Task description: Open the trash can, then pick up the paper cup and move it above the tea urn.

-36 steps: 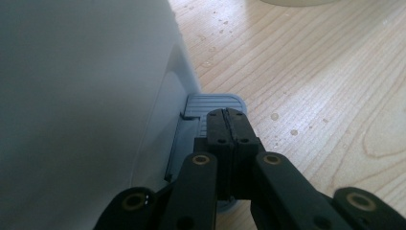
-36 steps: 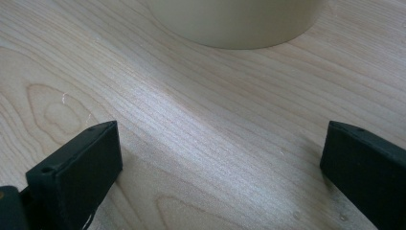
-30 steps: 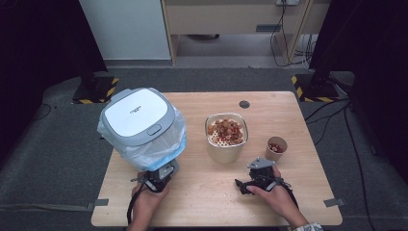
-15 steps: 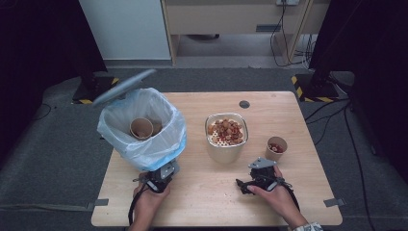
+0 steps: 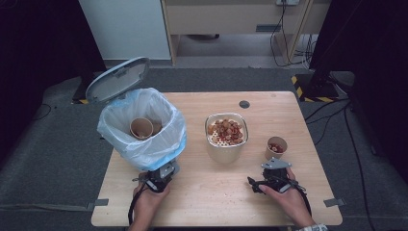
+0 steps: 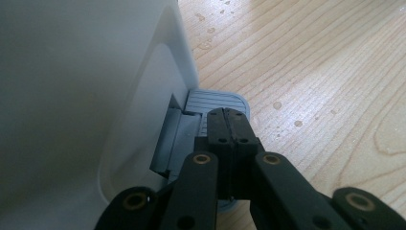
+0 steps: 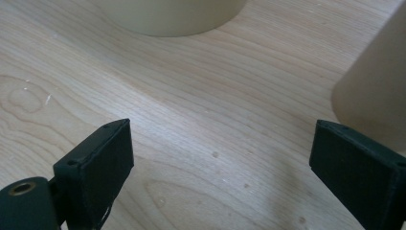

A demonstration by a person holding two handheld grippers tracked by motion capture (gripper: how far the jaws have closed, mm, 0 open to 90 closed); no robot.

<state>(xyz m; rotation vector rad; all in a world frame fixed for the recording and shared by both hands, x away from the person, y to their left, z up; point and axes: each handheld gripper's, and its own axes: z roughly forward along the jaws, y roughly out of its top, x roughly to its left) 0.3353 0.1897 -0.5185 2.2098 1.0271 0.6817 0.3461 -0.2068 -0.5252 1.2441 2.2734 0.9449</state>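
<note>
A white pedal bin (image 5: 144, 144) lined with a pale blue bag stands at the table's left, its grey lid (image 5: 118, 78) swung up and back. A brown paper cup (image 5: 141, 128) lies inside it. My left gripper (image 5: 163, 174) is shut, its joined tips (image 6: 229, 115) resting on the grey ribbed pedal (image 6: 215, 98) at the foot of the bin (image 6: 72, 96). My right gripper (image 5: 273, 167) is open just in front of a small paper cup (image 5: 276, 147) holding red pieces. Its jaws have just been closing a little, with bare wood between them (image 7: 225, 143). The cup's wall (image 7: 373, 91) rises beyond its right jaw.
A cream container (image 5: 226, 137) filled with red-brown bits stands mid-table; its base (image 7: 172, 17) lies ahead of my right gripper. A dark round hole (image 5: 244, 104) sits near the wooden table's (image 5: 211, 192) far edge. Cables and dark floor surround the table.
The bin's lid went from closed to fully raised, uncovering the bag and the cup inside. My right hand shifted slightly toward the small cup. The left hand stayed put.
</note>
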